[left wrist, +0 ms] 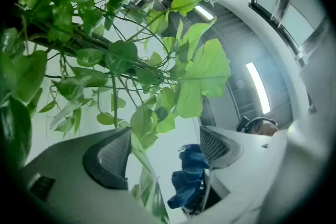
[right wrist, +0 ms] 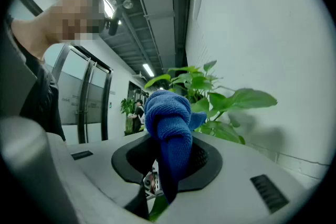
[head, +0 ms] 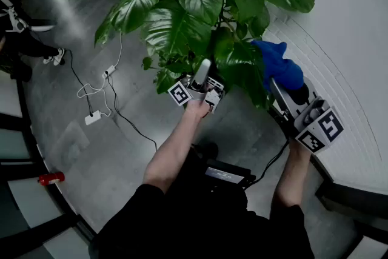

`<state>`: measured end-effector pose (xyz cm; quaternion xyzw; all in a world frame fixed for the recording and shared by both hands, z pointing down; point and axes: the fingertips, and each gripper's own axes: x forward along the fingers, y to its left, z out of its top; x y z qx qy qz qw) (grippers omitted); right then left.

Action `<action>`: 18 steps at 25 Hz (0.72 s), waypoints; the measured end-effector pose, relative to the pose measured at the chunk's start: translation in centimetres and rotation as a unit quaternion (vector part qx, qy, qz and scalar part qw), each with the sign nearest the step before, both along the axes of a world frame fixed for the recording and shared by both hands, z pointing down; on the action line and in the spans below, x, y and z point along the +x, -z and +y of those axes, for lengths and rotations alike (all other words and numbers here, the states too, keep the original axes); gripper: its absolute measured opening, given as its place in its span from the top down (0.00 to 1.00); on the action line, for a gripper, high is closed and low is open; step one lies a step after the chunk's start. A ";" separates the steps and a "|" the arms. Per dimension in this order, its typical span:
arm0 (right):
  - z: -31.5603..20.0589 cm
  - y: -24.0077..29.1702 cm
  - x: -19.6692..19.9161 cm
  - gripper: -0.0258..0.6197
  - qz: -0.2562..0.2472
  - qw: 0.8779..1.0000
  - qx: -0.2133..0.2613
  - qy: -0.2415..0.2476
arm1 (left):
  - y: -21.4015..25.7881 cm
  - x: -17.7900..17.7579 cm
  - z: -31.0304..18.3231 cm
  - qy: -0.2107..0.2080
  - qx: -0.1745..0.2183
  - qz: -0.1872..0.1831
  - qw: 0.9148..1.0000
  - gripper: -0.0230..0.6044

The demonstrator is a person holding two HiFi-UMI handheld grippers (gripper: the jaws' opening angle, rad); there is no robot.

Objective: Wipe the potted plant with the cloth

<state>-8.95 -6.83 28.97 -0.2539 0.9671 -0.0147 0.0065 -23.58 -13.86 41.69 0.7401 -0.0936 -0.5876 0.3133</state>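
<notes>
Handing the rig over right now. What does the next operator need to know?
Left tongs: open, pushed up among the plant's lower leaves. One leaf sits between the jaws, ungripped.
Right tongs: shut on the blue cloth, at the foliage's wall side.
Done: cloth in hand at the plant.
Left: the wiping. Which leaves are already wiped cannot be told.

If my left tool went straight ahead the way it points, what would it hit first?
Probably the potted plant's green leaves: one hangs between the left tool's open jaws. Depth is unclear.
</notes>
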 end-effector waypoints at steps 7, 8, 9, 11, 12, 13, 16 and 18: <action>-5.3 -4.3 -4.3 0.80 0.100 0.994 -0.049 -0.015 | 2.4 0.0 0.4 -0.026 0.058 -0.026 0.998 0.32; -6.0 -3.2 -5.4 0.80 0.117 0.993 -0.025 -0.021 | 2.5 -0.1 0.4 -0.030 0.063 -0.029 0.997 0.32; -7.1 -2.4 -6.6 0.80 0.139 0.990 0.001 -0.026 | 2.8 -0.1 0.4 -0.033 0.069 -0.029 0.997 0.32; -9.6 -2.7 -9.0 0.80 0.194 0.980 0.027 -0.033 | 3.2 -0.2 0.2 -0.040 0.079 -0.022 0.996 0.32; -10.7 -4.1 -10.1 0.79 0.219 0.975 0.018 -0.028 | 3.3 -0.2 0.3 -0.044 0.081 -0.017 0.996 0.32; -11.4 -6.0 -11.1 0.79 0.240 0.971 -0.002 -0.018 | 3.3 -0.2 0.3 -0.048 0.081 -0.012 0.995 0.32; -11.5 -10.6 -12.4 0.80 0.269 0.961 -0.057 0.003 | 3.0 -0.2 0.4 -0.063 0.072 0.002 0.995 0.32; -10.5 -11.1 -12.4 0.79 0.263 0.963 -0.056 0.000 | 2.6 -0.4 0.4 -0.073 0.066 0.017 0.995 0.32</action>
